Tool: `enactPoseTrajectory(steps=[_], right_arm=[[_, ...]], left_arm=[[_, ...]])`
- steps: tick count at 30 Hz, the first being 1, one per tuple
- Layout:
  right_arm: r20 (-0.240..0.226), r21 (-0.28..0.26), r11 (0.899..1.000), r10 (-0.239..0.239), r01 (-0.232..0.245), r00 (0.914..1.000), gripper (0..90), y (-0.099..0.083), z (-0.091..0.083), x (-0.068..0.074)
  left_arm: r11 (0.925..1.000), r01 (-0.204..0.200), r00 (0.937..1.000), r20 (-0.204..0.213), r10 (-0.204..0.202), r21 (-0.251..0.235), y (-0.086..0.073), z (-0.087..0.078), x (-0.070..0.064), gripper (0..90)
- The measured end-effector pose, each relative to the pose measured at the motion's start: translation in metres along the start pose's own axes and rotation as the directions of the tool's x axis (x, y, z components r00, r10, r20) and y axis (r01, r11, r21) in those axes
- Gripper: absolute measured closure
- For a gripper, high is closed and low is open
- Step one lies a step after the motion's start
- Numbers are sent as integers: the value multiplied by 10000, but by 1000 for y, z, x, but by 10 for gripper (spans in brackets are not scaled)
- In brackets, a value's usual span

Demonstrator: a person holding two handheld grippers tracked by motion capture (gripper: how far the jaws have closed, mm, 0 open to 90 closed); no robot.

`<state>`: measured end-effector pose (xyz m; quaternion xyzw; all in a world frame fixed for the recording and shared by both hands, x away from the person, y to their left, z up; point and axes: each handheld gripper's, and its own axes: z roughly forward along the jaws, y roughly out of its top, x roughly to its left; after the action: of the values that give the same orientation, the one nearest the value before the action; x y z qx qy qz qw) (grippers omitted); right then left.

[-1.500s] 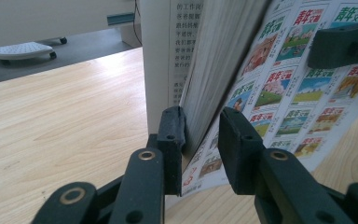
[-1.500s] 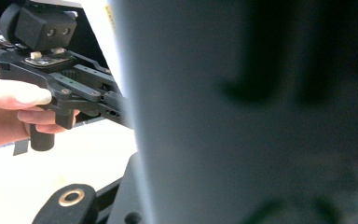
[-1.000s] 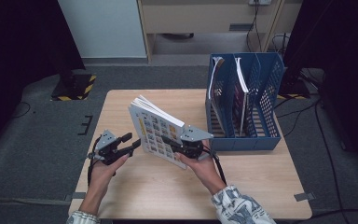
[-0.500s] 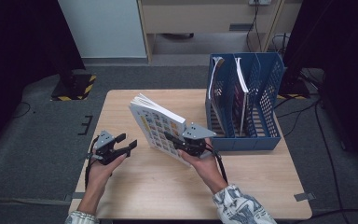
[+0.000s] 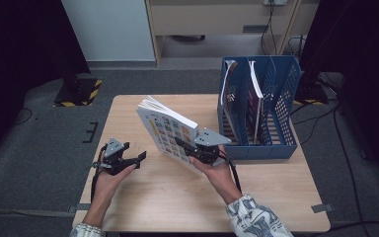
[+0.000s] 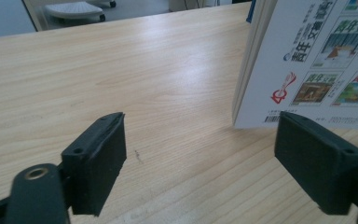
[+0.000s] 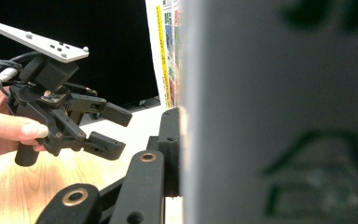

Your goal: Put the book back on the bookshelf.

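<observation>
Right gripper [image 5: 190, 149] pinches the tilted magazine [image 5: 168, 131] alone, left gripper [image 5: 137, 159] gaping empty nearby, so it could slip onto the table [image 5: 177, 197].

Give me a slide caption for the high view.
Right gripper holds a magazine upright beside the blue file rack; left gripper open.

The blue file rack [image 5: 259, 133] walls off the table's [image 5: 168, 197] far right side, and two of its slots already hold magazines [image 5: 252, 98]. Left of the rack, the tilted booklet [image 5: 169, 132] gripped by the right gripper [image 5: 192, 149] blocks the middle. Further left of the rack, bare wood lies open around the left gripper [image 5: 139, 159], whose jaws gape wide.
</observation>
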<state>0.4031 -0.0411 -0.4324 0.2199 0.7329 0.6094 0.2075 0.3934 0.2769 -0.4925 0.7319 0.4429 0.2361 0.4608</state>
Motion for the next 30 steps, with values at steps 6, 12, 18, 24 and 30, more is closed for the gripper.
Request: enactPoseTrajectory(steps=[6,12,18,24,30], right_arm=[[63,-6,10000,49,-49,10000,741,0,-2,-3],[101,-52,10000,39,-39,9999,741,2,-4,-5],[193,-114,9999,100,-98,9998,741,4,-8,-9],[290,-137,9998,133,-129,9995,741,4,-12,-12],[354,-177,9998,135,-129,9993,741,5,-15,-15]], left_arm=[[9994,50,10000,-17,-49,356,-2,5,-2,72],[9989,-8,10000,51,5,475,-3,6,-3,57],[9984,-26,10000,-27,28,563,-5,8,-3,54],[9981,-72,9999,-126,80,619,-7,9,-2,55],[9954,-228,9992,-316,259,929,-10,11,-2,55]])
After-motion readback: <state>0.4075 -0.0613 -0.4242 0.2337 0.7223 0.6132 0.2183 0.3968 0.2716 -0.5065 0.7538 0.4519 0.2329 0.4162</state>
